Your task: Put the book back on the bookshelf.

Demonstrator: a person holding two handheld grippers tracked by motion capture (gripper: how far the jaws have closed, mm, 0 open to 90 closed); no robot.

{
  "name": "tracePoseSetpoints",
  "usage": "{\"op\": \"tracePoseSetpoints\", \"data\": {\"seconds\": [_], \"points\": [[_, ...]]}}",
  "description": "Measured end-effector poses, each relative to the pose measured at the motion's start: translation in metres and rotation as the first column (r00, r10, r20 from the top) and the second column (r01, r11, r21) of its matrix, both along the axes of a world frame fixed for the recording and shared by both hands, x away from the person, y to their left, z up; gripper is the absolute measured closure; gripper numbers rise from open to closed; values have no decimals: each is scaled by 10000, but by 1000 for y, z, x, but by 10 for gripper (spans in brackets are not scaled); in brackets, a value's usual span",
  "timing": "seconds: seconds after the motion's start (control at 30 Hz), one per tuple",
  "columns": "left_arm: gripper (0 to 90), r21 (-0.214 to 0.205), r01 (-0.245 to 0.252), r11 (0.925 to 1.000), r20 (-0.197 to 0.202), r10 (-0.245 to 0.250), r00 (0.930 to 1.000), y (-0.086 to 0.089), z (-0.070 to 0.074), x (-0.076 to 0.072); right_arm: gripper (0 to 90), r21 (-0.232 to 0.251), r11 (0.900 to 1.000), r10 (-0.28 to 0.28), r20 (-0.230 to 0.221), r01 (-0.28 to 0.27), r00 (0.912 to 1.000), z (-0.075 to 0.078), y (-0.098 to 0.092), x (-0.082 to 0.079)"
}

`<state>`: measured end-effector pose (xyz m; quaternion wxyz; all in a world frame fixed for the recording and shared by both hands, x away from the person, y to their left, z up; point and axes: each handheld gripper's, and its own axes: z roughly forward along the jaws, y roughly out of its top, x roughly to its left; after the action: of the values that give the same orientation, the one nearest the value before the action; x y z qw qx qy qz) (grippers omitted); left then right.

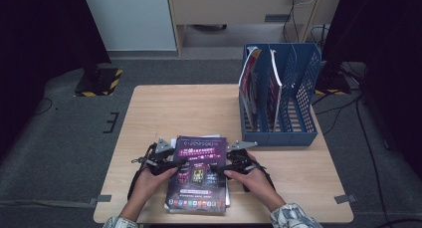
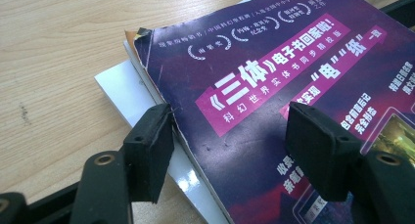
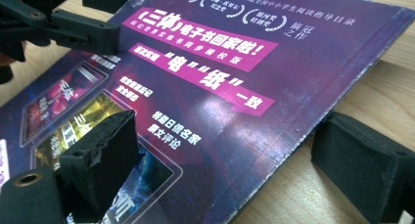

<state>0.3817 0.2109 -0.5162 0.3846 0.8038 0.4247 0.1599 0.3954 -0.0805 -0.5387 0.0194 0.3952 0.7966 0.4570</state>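
Note:
A purple magazine point(image 1: 198, 175) with white and pink print lies flat on top of a small stack near the table's front edge. My left gripper point(image 1: 171, 164) is at its left edge and stands open: in the left gripper view point(image 2: 230, 141) one pad sits at the worn edge and the other over the cover point(image 2: 274, 87). My right gripper point(image 1: 226, 167) is open at the right edge. In the right gripper view point(image 3: 230, 155) one pad is over the cover point(image 3: 210, 87) and the other is over bare wood. The left gripper point(image 3: 93, 31) shows at that view's top left.
Under the magazine lies a white book point(image 2: 127, 92) that juts out to the left. A blue file rack point(image 1: 308, 83) with several upright magazines stands at the back right of the wooden table point(image 1: 174, 108). Both hands rest near the front edge.

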Motion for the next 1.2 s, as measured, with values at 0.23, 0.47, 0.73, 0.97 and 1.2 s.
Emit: {"op": "tracePoseSetpoints", "data": {"seconds": [0.23,0.47,0.73,0.97,1.2], "points": [[341,46,60,10000,24,-60,10000,-1,0,0,141,-251,9997,41,-116,-44,9999,4,0,0],[340,44,45,10000,15,-45,10000,-1,0,0,156,37,10000,-20,273,19,9996,18,-1,-3],[339,21,21,10000,9,-21,10000,-1,0,0,174,477,9985,254,238,-265,9994,31,-1,0],[338,4,13,10000,24,-13,10000,0,0,0,183,463,9970,624,69,-627,9980,34,6,7],[338,-1,13,10000,35,-13,10000,0,0,-1,200,460,9945,940,-76,-936,9955,35,18,13]]}}
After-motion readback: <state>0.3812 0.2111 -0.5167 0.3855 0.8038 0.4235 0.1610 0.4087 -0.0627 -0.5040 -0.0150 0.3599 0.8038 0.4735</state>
